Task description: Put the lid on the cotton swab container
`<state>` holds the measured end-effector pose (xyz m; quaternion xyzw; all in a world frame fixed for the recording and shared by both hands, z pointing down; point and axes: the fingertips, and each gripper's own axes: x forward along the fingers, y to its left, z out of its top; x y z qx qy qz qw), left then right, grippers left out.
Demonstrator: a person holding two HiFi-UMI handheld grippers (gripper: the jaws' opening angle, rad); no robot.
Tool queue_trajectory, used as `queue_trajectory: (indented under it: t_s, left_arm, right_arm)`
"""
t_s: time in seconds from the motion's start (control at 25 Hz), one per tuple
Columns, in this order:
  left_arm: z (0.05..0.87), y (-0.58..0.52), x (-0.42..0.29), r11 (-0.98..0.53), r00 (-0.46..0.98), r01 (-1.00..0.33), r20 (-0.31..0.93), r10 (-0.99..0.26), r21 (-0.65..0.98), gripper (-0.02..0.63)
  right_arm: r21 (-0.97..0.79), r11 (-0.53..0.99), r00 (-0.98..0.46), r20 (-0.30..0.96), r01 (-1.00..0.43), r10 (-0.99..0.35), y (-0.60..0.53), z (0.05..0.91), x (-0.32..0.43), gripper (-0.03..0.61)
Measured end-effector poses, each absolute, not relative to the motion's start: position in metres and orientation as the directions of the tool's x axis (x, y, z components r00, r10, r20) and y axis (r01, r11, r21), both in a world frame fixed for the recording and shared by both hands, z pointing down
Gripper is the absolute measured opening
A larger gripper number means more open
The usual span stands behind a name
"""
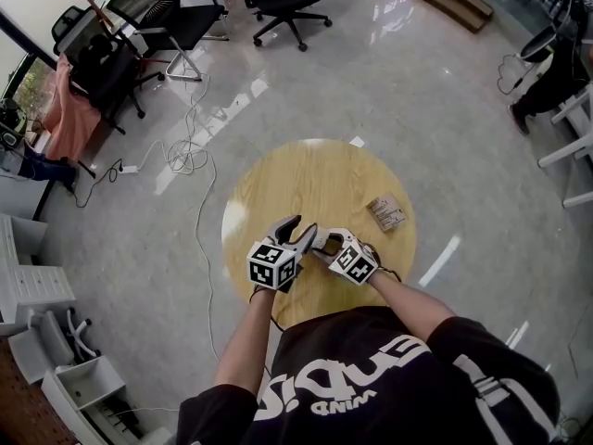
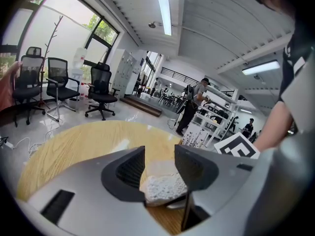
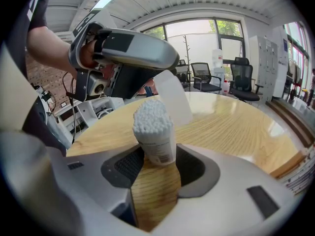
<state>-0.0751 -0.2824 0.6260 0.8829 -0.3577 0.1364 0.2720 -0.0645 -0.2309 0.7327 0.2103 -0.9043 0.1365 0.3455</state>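
Left gripper (image 2: 158, 166): its fingers (image 2: 129, 170) are closed on the lid (image 3: 173, 100), a cloudy plastic cap that sits tilted between them.
Right gripper (image 3: 158, 163): its fingers (image 3: 129, 165) pinch the cotton swab container (image 3: 160, 146) low on its body. The container rises out of the grip almost upright, with a slight lean.
Swabs (image 3: 152, 116): a packed white bunch stands proud of the open top, well above the right fingers.
Lid against container: in the right gripper view the lid hangs just past the swab heads and a little to one side. It is not seated, and whether it brushes the swabs cannot be told. In the left gripper view the swab heads fill the gap just below the left fingers.
Desk (image 1: 315, 179): a round wooden top lies under both pairs of fingers. Whether the container's base rests on it cannot be told.
Packet (image 1: 386, 213): it lies on the desk well apart from the right fingers and plays no part.
Step in hand: this looks like the lining-up stage, with lid and container each gripped and brought close but not yet joined.
Next move: the lid probably needs levelling so its mouth faces the swab heads. It then has to be centred over them and pushed down along the container's axis, with the right fingers bracing the body.
Risk: a tilted lid could catch on the swab heads or tip the lightly held container.
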Motion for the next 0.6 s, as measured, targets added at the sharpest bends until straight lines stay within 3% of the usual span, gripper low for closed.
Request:
queue_trajectory:
  t_s: [0.6]
  left_arm:
    - [0.645,-0.25,-0.089,-0.575,0.686,-0.723,0.498,-0.53,0.383,0.186]
  right_arm:
    - [-0.087,0.873,-0.664,0.686,-0.48,-0.297,-0.229,0.731,-0.063,0.196]
